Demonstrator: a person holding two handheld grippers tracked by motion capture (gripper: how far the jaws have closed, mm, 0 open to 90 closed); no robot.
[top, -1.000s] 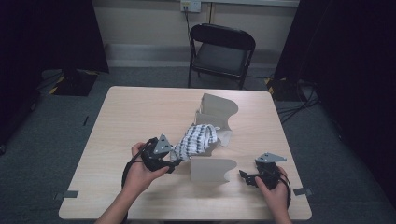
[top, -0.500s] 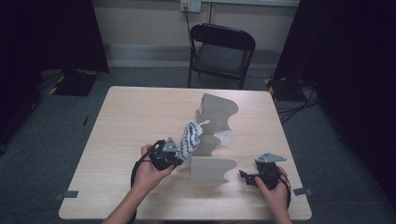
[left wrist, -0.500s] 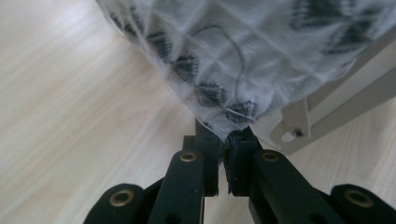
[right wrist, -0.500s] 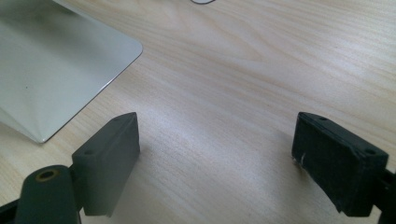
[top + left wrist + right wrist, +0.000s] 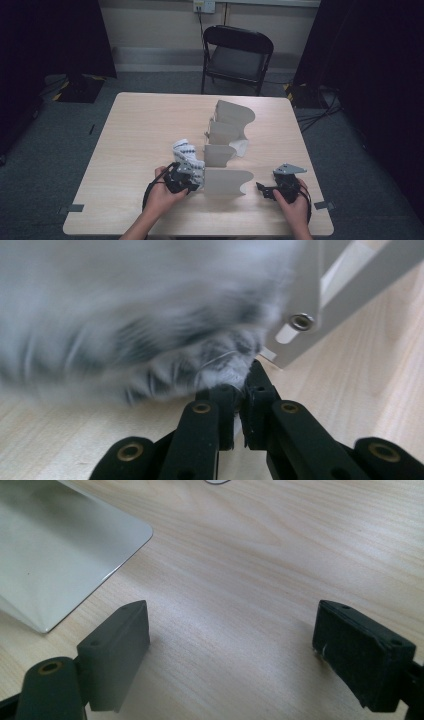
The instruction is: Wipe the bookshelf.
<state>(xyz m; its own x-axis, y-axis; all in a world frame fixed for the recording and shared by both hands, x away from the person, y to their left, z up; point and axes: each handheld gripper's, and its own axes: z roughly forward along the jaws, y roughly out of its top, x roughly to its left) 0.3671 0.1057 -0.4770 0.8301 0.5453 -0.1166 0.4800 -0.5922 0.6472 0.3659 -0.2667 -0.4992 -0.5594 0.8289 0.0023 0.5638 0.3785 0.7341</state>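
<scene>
Beside divider rack (image 5: 227,182), striped (black-white) cloth (image 5: 186,155)

Left gripper (image 5: 187,181) grips patterned cloth (image 5: 186,155) beside rack (image 5: 227,150), near table's (image 5: 140,125) front edge; right gripper (image 5: 272,190) rests apart.

no readable text, labels, brands, numbers or signs anywhere
</scene>
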